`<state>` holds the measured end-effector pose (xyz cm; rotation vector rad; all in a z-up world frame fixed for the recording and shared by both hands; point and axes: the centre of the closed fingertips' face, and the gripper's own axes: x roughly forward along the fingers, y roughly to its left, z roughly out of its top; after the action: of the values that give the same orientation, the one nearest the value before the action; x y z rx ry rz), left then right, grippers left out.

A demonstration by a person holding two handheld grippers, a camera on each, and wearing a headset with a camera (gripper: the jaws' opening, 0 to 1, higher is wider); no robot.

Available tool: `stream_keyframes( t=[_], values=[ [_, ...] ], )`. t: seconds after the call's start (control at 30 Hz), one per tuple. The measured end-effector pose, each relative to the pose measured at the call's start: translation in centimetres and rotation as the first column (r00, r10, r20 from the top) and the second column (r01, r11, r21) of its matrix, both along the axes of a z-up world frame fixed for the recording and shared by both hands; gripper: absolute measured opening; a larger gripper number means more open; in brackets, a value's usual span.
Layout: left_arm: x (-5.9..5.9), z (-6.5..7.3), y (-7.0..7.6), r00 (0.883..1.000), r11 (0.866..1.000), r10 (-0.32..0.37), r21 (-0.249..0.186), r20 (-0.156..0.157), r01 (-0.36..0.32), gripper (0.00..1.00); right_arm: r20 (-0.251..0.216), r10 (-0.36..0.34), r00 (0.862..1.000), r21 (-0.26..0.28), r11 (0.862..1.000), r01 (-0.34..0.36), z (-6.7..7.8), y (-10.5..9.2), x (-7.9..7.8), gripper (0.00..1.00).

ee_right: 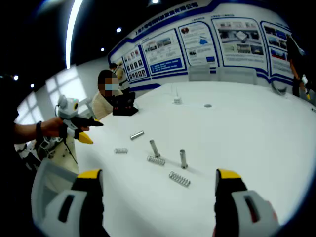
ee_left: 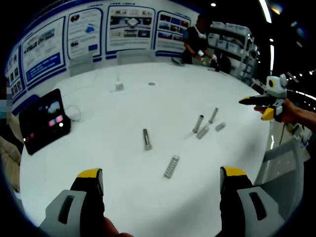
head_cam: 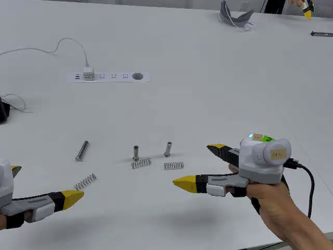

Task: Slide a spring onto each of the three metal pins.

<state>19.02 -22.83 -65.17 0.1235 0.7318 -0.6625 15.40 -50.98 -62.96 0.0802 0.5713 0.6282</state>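
Observation:
Three metal pins lie on the white table (head_cam: 208, 94): the left pin (head_cam: 82, 150) lies flat, the middle pin (head_cam: 136, 152) and the right pin (head_cam: 168, 149) stand upright. Three loose springs lie near them: the left spring (head_cam: 85, 182), the middle spring (head_cam: 141, 163) and the right spring (head_cam: 174, 165). My left gripper (head_cam: 44, 187) is open at the lower left, just short of the left spring (ee_left: 171, 166). My right gripper (head_cam: 200, 165) is open to the right of the right spring (ee_right: 179, 178). Both hold nothing.
A white power strip (head_cam: 107, 76) with a plugged charger and cable lies at the back left. A grey headset-like object (head_cam: 237, 15) rests at the far right. A dark device (ee_left: 44, 118) sits at the left table edge. Other people (ee_right: 106, 96) stand around the table.

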Motion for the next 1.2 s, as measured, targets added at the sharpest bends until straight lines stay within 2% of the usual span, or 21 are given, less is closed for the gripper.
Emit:
stream_keyframes(
  t=[0.43, 0.73, 1.1, 1.2],
  values=[
    [0.1, 0.0, 0.0, 1.000, 1.000, -0.001, -0.001, -0.003, 0.001, 1.00, -0.008, 0.011, 1.000, 0.007, 1.000, -0.011, -0.2, 0.2, -0.1, 0.95],
    [0.1, -0.2, -0.3, 1.000, 1.000, -0.011, -0.009, -0.013, 0.011, 0.97, 0.019, 0.014, 1.000, 0.014, 1.000, -0.014, 0.2, 0.4, -0.5, 0.95],
    [1.1, -0.2, -0.8, 0.999, 0.999, -0.035, -0.022, -0.015, 0.035, 0.95, -0.004, 0.009, 1.000, -0.008, 1.000, -0.009, -0.9, 0.9, -1.7, 0.97],
    [1.2, -0.4, -1.0, 0.999, 0.999, -0.049, -0.019, -0.019, 0.048, 0.91, -0.016, 0.004, 1.000, -0.022, 1.000, -0.004, -1.4, 0.8, -2.1, 0.97]
  ],
)
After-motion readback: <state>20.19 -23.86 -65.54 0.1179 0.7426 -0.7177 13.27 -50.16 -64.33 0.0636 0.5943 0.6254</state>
